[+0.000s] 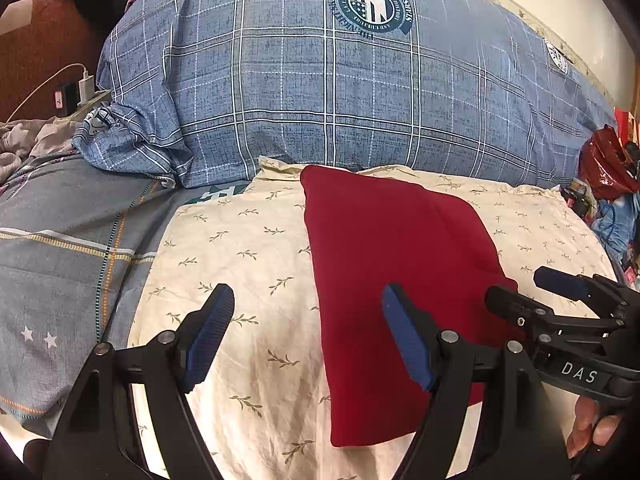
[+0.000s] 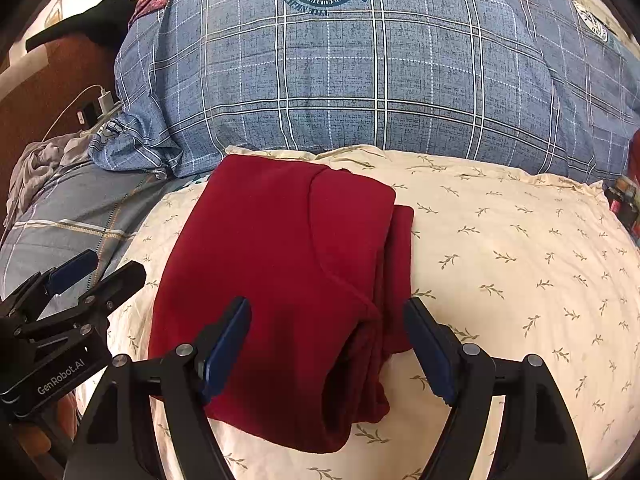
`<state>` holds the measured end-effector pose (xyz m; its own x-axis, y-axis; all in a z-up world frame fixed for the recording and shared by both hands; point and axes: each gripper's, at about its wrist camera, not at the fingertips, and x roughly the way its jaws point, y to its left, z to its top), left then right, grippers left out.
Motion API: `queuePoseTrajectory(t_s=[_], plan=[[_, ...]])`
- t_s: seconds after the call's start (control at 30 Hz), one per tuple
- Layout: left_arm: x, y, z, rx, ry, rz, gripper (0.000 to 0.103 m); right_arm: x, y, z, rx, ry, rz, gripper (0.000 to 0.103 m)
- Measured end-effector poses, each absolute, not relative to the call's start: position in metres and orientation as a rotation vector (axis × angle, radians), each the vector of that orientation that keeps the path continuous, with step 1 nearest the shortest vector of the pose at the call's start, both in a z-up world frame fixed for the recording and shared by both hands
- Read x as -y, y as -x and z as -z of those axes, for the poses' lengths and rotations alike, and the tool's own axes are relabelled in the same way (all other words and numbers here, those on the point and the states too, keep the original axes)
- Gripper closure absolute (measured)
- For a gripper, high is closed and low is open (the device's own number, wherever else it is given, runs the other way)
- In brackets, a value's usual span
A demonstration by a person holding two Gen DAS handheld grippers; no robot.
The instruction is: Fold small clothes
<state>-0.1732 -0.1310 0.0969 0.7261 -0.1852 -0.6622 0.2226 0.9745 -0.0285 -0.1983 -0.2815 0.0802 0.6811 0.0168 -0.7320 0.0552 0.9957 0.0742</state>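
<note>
A dark red garment (image 1: 396,264) lies folded into a long rectangle on a cream pillow (image 1: 240,240) with a leaf print. In the right wrist view the garment (image 2: 272,264) shows layered folds along its right side. My left gripper (image 1: 306,320) is open and empty, just above the garment's near left edge. My right gripper (image 2: 326,336) is open and empty, its jaws standing either side of the garment's near right folds. The right gripper also shows in the left wrist view (image 1: 532,288), and the left gripper shows in the right wrist view (image 2: 104,268).
A big blue plaid duvet (image 1: 340,92) is heaped behind the pillow. A grey plaid sheet (image 1: 64,248) lies to the left. A charger and cable (image 1: 86,84) sit far left. A red bag (image 1: 604,164) and clutter lie at the right edge.
</note>
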Motion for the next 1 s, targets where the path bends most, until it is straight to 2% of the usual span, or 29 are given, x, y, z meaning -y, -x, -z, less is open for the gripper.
queuePoseTrajectory(t_s=[1.0], plan=[[0.1319, 0.1716, -0.0951, -0.733, -0.055, 0.215, 0.026, 0.2790, 0.1944, -0.0748, -0.840, -0.091, 0.018, 0.023]])
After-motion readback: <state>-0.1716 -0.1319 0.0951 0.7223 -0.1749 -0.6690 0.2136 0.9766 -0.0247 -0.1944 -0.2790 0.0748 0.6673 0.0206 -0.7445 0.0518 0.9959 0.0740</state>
